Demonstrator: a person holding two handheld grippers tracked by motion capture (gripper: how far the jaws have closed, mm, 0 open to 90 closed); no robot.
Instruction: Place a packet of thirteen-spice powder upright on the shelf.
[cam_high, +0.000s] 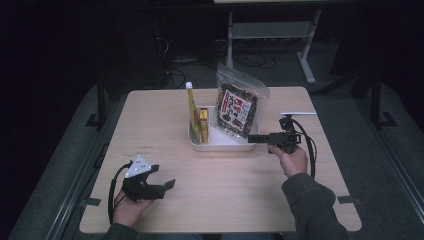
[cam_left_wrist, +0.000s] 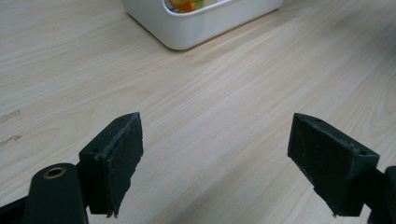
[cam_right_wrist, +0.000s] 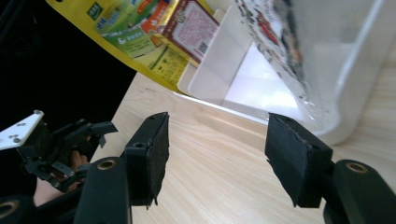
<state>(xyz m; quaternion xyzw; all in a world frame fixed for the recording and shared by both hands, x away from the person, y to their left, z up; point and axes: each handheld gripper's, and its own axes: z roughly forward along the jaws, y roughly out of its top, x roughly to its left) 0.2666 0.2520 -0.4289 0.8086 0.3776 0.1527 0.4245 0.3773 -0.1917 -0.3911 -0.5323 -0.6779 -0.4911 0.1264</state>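
On the bench (cam_high: 165, 210) we keep the white bin (cam_high: 200, 144) as landmark: the snack bag (cam_high: 238, 105) leans inside it. Our right gripper (cam_high: 254, 139), wide and empty, should straddle the bag's edge squarely; left gripper (cam_high: 167, 179) waits wide, well apart.

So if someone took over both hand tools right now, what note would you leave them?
Left gripper: open, holding nothing, low over the near left of the table.
Right gripper: open, holding nothing, at the white bin's near right corner.
In the bin: a clear snack bag leaning at the right, a tall yellow pack and a small box at the left.
Done: nothing is gripped yet.
Left: probably grasp the snack bag, the item nearest the right gripper.
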